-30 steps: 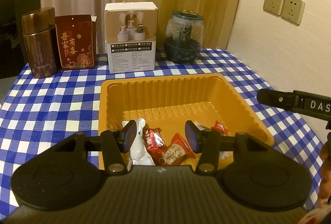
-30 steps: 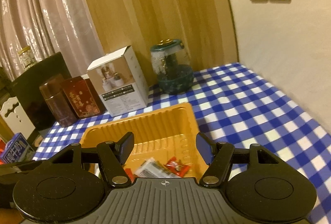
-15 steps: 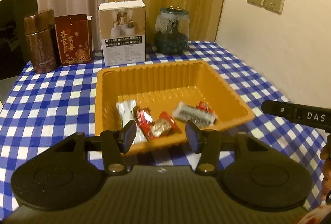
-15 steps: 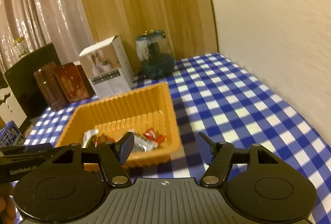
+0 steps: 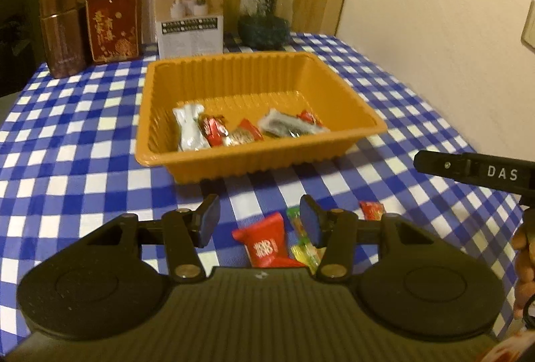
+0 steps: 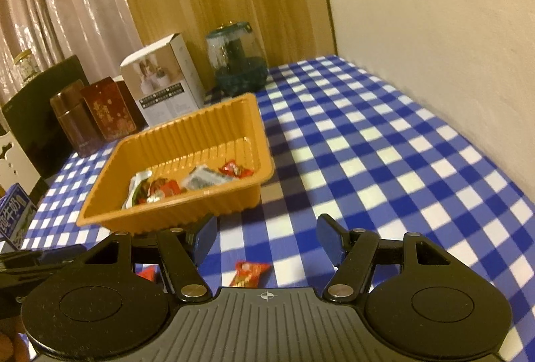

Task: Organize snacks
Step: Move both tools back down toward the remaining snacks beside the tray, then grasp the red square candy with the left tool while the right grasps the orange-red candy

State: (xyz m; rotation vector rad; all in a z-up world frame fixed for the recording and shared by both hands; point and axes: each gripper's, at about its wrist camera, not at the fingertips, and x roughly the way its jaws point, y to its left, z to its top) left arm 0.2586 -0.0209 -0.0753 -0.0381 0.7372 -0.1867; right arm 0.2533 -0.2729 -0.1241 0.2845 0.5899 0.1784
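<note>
Only from left wrist: yellow candy (image 5: 302, 240) beside red packet (image 5: 265, 245). Both grippers (image 5: 260, 224) (image 6: 266, 240) apart, empty; orange tray (image 5: 347, 101) beyond.

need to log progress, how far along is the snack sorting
Partly done. Several wrapped snacks already lie in the orange tray, among them a white packet and a small red one. Nothing is in hand: the left tongs and right tongs are both open and empty. Left on the checked cloth: a red packet, a yellow-green candy and a small red candy.
</note>
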